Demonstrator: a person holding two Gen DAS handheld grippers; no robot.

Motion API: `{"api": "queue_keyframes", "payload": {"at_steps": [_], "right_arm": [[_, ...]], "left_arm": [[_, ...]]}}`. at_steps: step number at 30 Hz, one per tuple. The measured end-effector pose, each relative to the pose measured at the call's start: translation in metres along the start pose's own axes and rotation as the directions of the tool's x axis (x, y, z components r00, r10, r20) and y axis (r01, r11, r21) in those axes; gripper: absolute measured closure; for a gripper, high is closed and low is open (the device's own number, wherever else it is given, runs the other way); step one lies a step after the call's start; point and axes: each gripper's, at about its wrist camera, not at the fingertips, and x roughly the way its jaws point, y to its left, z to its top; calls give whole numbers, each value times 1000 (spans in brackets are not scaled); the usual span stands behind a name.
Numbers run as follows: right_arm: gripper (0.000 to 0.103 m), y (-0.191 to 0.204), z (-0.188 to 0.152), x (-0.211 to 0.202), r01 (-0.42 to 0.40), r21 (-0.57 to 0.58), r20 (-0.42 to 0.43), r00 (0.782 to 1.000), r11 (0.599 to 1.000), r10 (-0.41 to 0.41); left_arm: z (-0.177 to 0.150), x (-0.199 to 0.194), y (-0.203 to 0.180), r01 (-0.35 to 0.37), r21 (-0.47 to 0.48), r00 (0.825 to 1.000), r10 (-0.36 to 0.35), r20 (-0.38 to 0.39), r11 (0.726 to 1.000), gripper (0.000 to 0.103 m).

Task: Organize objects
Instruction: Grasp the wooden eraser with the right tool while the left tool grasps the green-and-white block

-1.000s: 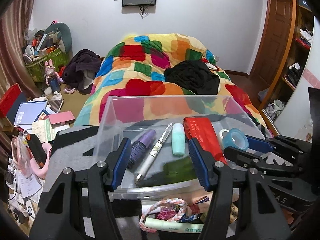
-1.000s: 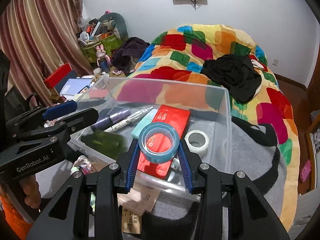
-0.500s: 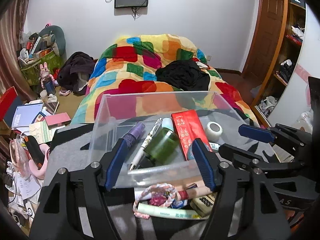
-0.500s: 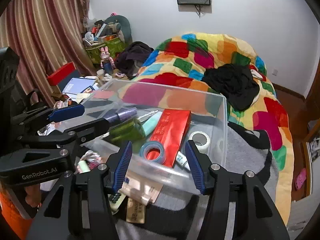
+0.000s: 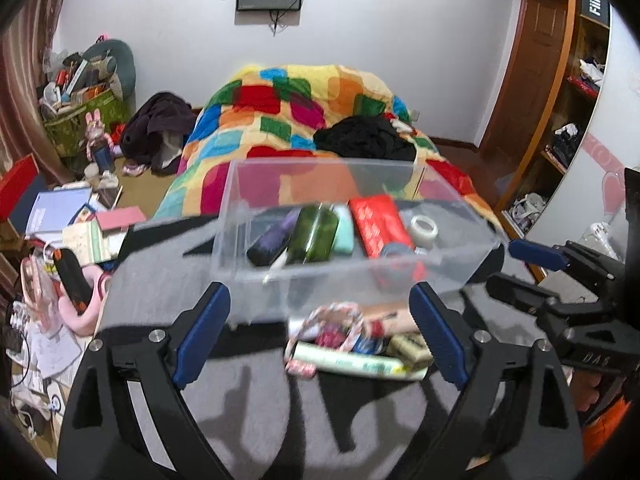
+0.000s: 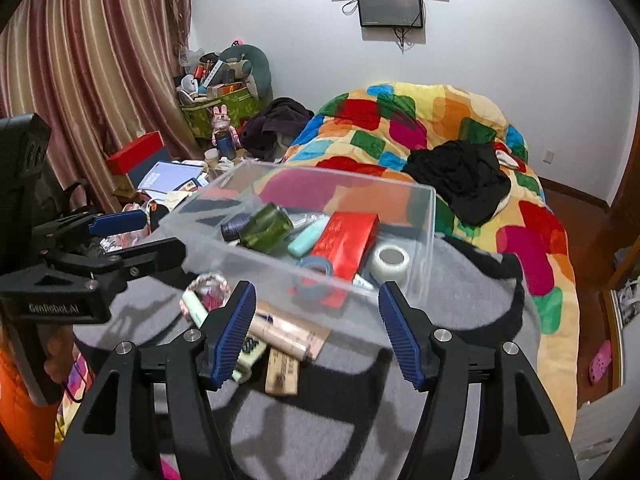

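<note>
A clear plastic storage bin (image 5: pixel 352 276) sits on a grey and black blanket (image 5: pixel 160 272) at the foot end of a bed covered by a patchwork quilt of many colours (image 5: pixel 280 120). Inside the bin lie a dark green plastic bottle (image 5: pixel 314 234), a purple tube (image 5: pixel 268 244), a mint-green case (image 5: pixel 345 232), a flat red box (image 5: pixel 378 226), a roll of whitish tape (image 5: pixel 424 230) and a blue tape ring (image 6: pixel 316 266).

The left tongs (image 5: pixel 320 332) stand released, their jaws having just been opening, spread wide on the near side of the bin with nothing between the blue pads (image 5: pixel 202 336). The right tongs (image 6: pixel 318 330) are also released and have just been opening; no object is gripped.

Just in front of the bin's near wall, loose items lie on the blanket: a braided pink-and-white cord loop (image 5: pixel 332 320), a pale green tube (image 5: pixel 352 364), and a beige tube (image 6: pixel 280 332) beside a tan card (image 6: pixel 284 372).

The left wrist view alone shows wooden shelves (image 5: pixel 572 92) along the right wall and the right tongs' body from the side. The right wrist view alone shows striped pink curtains (image 6: pixel 100 60), the blue tape ring clearly through the bin wall, and the left tongs' body with a hand (image 6: pixel 56 356) below it. Both views show a black garment (image 6: pixel 460 176) on the quilt and a wall-mounted screen (image 6: pixel 390 6).
</note>
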Motion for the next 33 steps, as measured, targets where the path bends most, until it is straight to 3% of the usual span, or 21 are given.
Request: {"api": "queue_keyframes", "payload": {"at_steps": [12,17,20,22,26,33], "right_arm": [[43,-1,-44,38,-30,2,-158,987,1000,30],[43,5,-47,45,-41,-10,-177,983,999,38],[59,7,-49,51,-41,-13,-188,981,999,38],[64,9,-50,53,-46,-19,-187,981,999,42],[81,14,-53,49,-66,-39,-176,983,997,58],[81,10,-66,33,-40,-62,-160,987,997,30]], "left_arm": [[-35,37,-7,15,-61,990,-23,-141,998,11],[-33,35,-21,33,-77,993,-41,-113,996,11],[-35,28,-30,39,-53,995,-43,-93,998,14],[-37,27,-35,47,-30,994,-50,-99,998,26],[-43,31,-49,61,22,990,-58,-126,998,37],[-46,38,-66,57,77,990,-46,-137,995,39]]}}
